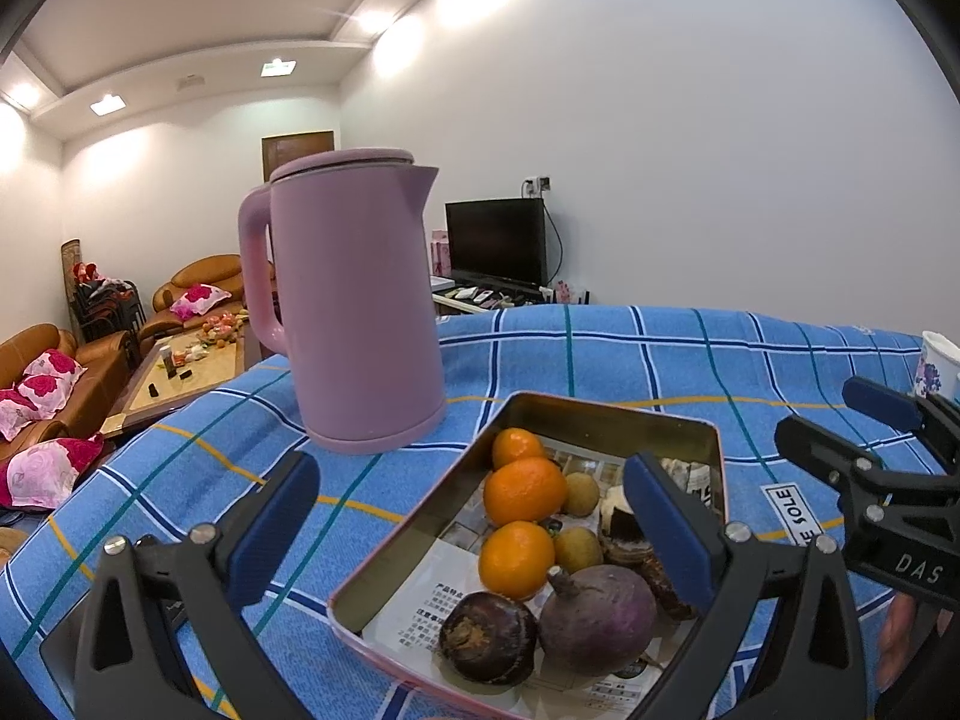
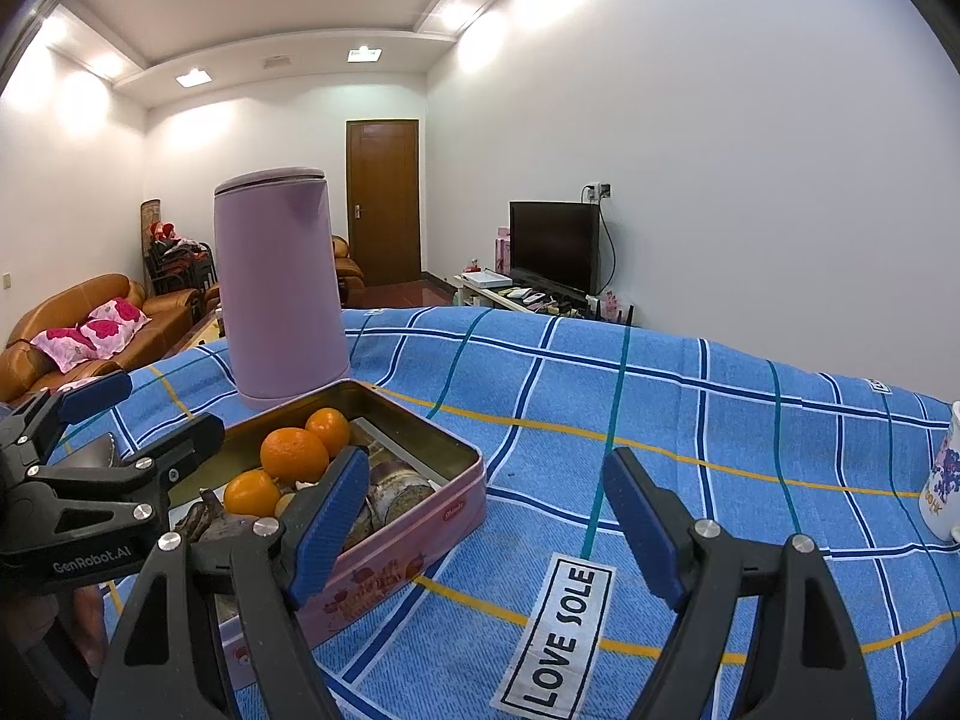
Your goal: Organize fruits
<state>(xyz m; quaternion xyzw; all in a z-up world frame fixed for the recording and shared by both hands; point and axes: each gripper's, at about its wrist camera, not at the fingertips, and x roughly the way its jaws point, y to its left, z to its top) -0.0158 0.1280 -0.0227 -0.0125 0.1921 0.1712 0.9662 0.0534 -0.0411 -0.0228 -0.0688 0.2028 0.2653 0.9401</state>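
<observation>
A pink metal tin (image 1: 606,417) (image 2: 420,534) sits on the blue checked cloth. It holds three oranges (image 1: 523,491) (image 2: 294,455), two small tan fruits (image 1: 577,547), two dark purple fruits (image 1: 594,618) and some brown pieces. My left gripper (image 1: 474,534) is open and empty, its jaws straddling the tin's left half just above it. My right gripper (image 2: 489,531) is open and empty over the cloth, right of the tin; it also shows at the right edge of the left wrist view (image 1: 852,426).
A tall lilac kettle (image 1: 354,306) (image 2: 279,288) stands just behind the tin. A floral paper cup (image 2: 948,480) (image 1: 936,369) stands at the far right. A "LOVE SOLE" label (image 2: 555,636) is sewn on the cloth. Sofas and a TV are beyond the table.
</observation>
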